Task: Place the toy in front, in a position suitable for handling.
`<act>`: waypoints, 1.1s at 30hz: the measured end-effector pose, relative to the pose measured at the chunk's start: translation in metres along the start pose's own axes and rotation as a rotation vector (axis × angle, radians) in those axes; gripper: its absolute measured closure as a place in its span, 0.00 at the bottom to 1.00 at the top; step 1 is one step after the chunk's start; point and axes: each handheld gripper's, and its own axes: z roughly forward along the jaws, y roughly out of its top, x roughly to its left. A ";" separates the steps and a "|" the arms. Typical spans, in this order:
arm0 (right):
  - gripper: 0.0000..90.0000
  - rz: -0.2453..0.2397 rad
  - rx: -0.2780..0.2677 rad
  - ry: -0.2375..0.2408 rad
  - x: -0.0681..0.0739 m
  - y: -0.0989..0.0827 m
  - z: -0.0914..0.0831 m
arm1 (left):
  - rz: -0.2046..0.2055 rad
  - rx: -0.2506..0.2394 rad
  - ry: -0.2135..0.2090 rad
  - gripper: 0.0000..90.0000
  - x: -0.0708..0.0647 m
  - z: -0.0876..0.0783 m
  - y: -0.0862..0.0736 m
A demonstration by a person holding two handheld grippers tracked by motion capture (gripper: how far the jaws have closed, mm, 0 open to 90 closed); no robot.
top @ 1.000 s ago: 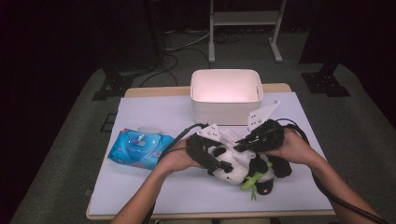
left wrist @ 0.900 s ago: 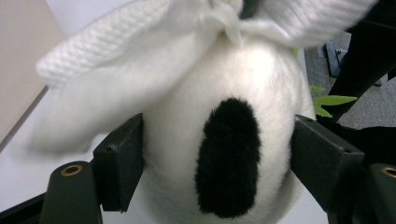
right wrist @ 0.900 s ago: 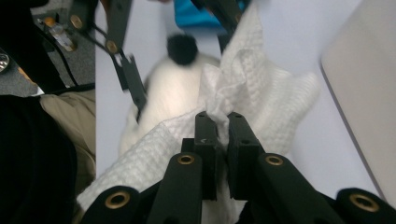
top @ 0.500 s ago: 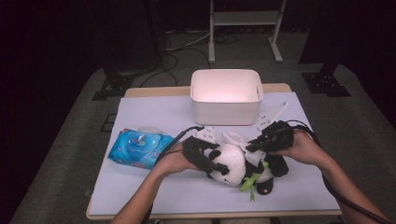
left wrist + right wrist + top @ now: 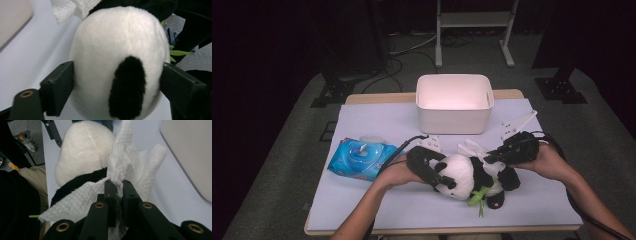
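The black-and-white plush panda toy [image 5: 472,176] lies on its side on the white-covered surface [image 5: 377,117], toward the near edge and a little right of centre. Its long axis runs roughly along that edge, with the round white head toward the left claw [image 5: 435,176] and the black legs and green bamboo sprig [image 5: 477,199] toward the right.

In the left gripper view, the white head with its black patch [image 5: 120,82] sits between the two black jaws of the left claw [image 5: 116,87]. These jaws have just been opening; they stand wide, flanking the plush on either side, and whether the pads still press it cannot be told.

The right claw [image 5: 497,156] comes in from the right side of the surface, over the panda's back. In the right gripper view its jaws are closed tight on a crumpled white textured paper wipe [image 5: 130,162], which drapes forward from the right claw [image 5: 117,186] onto the toy's black shoulder band [image 5: 80,181] and white head.

The deciding relation is that the wipe lies directly ahead of the right claw, touching the toy's upper side, so a stroke along the panda's long axis appears to be the work in hand. The left hand is nearer the head and seems placed to steady it.

Further out, a blue soft pack of wet wipes [image 5: 362,159] lies near the left edge, well apart. A white rectangular plastic bin [image 5: 454,102] stands at the far edge, beyond the toy.
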 end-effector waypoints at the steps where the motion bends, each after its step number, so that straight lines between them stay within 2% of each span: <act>1: 0.93 -0.001 0.002 0.000 0.002 0.000 0.001 | -0.010 0.006 -0.004 0.13 0.000 0.000 0.001; 3: 0.93 -0.010 0.001 -0.002 0.005 -0.001 0.002 | -0.024 0.009 -0.008 0.10 -0.001 0.001 0.002; 8: 0.93 -0.015 0.006 -0.002 0.011 -0.001 0.003 | -0.016 0.021 -0.019 0.09 -0.005 0.005 0.009; 12: 0.93 -0.042 0.014 -0.007 0.018 -0.001 0.004 | -0.018 0.033 -0.037 0.08 -0.006 0.008 0.013; 15: 0.93 -0.037 0.018 0.003 0.024 -0.001 0.005 | -0.012 0.045 -0.044 0.07 -0.008 0.011 0.016; 27: 0.93 -0.046 0.002 0.010 0.031 -0.004 0.007 | -0.041 0.072 -0.069 0.03 -0.010 0.023 0.020; 28: 0.93 -0.046 0.000 0.009 0.031 -0.004 0.007 | -0.041 0.072 -0.068 0.04 -0.010 0.024 0.021; 33: 0.93 -0.044 -0.035 0.005 0.029 -0.005 0.003 | -0.018 0.056 -0.064 0.23 -0.009 0.019 0.022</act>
